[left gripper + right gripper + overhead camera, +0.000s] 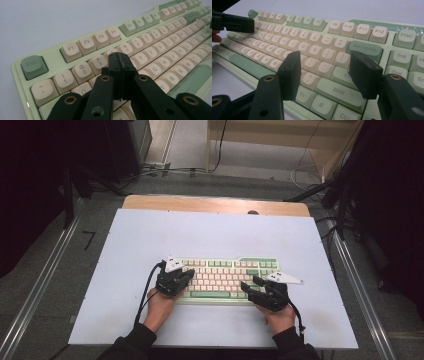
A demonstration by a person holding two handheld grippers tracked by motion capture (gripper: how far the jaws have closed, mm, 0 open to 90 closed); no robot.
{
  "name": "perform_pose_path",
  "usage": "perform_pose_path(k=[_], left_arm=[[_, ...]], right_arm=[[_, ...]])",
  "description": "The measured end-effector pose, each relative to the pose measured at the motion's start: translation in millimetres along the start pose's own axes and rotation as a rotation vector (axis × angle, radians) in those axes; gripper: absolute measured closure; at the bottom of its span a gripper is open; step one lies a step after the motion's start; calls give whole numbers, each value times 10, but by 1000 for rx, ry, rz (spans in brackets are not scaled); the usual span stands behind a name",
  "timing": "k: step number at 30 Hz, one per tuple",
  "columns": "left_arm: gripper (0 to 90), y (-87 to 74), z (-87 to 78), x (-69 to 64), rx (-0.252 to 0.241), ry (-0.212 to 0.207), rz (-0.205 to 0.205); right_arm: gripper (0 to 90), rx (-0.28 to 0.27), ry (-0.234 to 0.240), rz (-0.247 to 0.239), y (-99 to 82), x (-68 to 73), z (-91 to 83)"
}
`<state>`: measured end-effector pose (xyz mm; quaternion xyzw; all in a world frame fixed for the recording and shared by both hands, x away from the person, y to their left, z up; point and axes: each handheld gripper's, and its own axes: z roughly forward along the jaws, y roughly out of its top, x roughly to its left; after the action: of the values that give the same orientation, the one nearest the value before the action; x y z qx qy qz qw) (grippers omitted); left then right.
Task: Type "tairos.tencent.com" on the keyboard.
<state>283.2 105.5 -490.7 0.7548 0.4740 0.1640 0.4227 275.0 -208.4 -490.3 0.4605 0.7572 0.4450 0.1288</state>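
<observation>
A pale green keyboard [225, 276] with cream and green keys lies on the white table top [200, 235], long side facing me. My left gripper [187, 274] hovers over the keyboard's left end, and its jaws are shut with nothing between them. In the left gripper view the closed tips [120, 61] sit just above the cream keys [140, 58] of the upper letter rows. My right gripper [248, 284] hangs over the keyboard's right part, jaws open. In the right gripper view the two pads [291, 75] straddle the keys around Shift [338, 90], empty between them.
The white board rests on a wooden table [215, 203]. Metal rails [40, 285] run along both sides. Cables [165, 170] lie on the grey floor beyond the far edge. The person's hands and dark sleeves [132, 342] come in from the front edge.
</observation>
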Motion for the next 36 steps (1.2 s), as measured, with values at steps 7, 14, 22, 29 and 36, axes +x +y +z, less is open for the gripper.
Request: perform_pose_path(k=[7,14,22,29,36], left_arm=[[900,10,30,-7,10,1,0],[900,15,40,-15,15,0,-3],[844,27,1,-18,1,-20,-3],[376,7,-124,34,-74,-8,-58],[317,-90,-295,86,-128,36,-85]], right_arm=[[414,0,-1,-2,-1,-1,6],[415,0,0,-1,-2,-4,4],[415,2,-1,-5,-1,-4,6],[467,-9,5,-3,2,-11,-15],[783,-14,79,-46,45,71,-11]])
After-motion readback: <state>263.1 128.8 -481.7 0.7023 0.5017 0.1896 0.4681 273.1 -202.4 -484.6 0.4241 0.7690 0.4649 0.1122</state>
